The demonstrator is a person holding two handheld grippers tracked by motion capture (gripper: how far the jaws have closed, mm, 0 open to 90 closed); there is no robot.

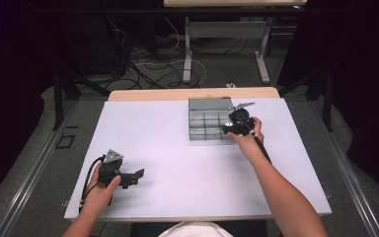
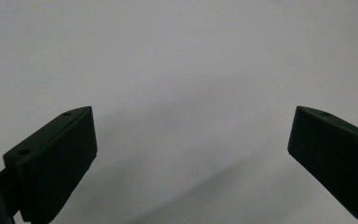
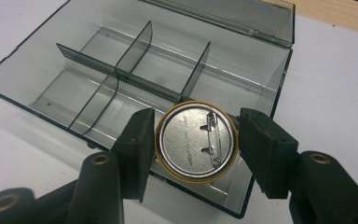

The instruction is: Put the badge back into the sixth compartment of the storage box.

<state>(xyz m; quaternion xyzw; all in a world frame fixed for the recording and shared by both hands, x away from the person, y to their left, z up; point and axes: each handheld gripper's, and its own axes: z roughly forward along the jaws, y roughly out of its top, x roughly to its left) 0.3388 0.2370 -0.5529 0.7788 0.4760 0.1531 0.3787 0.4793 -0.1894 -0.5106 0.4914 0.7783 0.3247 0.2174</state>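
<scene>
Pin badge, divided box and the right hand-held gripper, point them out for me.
Pin badge (image 3: 196, 141): right gripper view, silver back.
Divided box (image 3: 133, 79): right gripper view, middle divider.
Right hand-held gripper (image 3: 193, 142): right gripper view, between its fingertips.

We see bare forearms with no sleeves, and a white garment at the near edge. Each hand carries matte black plastic tongs: the left tongs (image 1: 137, 175) bear a grey three-cornered plate on top and trail a black cable that loops down to the near left; the right tongs (image 3: 192, 140) trail a thick black cable along the forearm. Their two blocky black jaws have flat pads, small screw holes and brass-coloured rivets at the pivots.
</scene>
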